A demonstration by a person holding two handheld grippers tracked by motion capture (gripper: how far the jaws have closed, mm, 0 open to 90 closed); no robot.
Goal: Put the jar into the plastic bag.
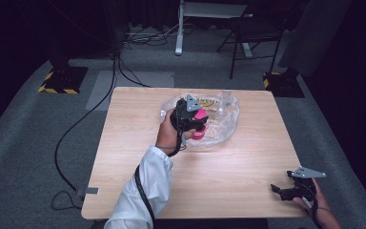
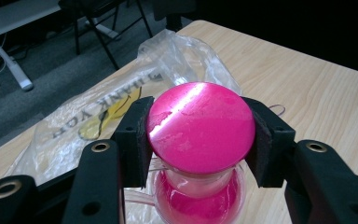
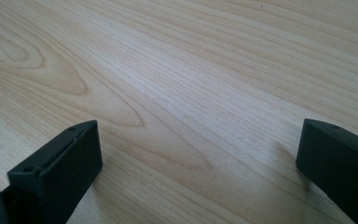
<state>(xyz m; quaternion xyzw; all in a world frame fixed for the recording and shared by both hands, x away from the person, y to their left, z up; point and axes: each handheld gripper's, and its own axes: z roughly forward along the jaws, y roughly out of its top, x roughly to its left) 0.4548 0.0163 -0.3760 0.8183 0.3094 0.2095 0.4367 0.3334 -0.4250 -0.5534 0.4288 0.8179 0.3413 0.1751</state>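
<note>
Two grippers: one in each of my hands, both over the wooden table (image 1: 228,181).
Left gripper (image 2: 200,130): my jaws are clamped on the pink round lid (image 2: 200,126), one foam pad pressing each side of it.
Left gripper position: high view puts it (image 1: 190,119) at the table's far middle, over the plastic bag, my left hand (image 1: 167,136) behind it and a white sleeve (image 1: 145,191) running back to the near edge.
Pink lid: glossy, domed, a streak of glare across its top.
Under the lid: a clear container (image 2: 198,198) showing pink inside; whether the lid touches it I cannot tell.
Plastic bag (image 2: 121,102): clear, crumpled, lying flat on the table beneath and beyond the container; printed lettering and a yellow mark on it.
Right gripper (image 3: 198,154): my jaws stand wide apart, bare wood grain between them, nothing held.
Right gripper position: near right corner of the table in the high view (image 1: 295,188), low over the surface, well apart from the bag.
Surroundings: grey floor past the table, a black chair (image 1: 255,33) and loose cables (image 1: 76,129) beyond.
</note>
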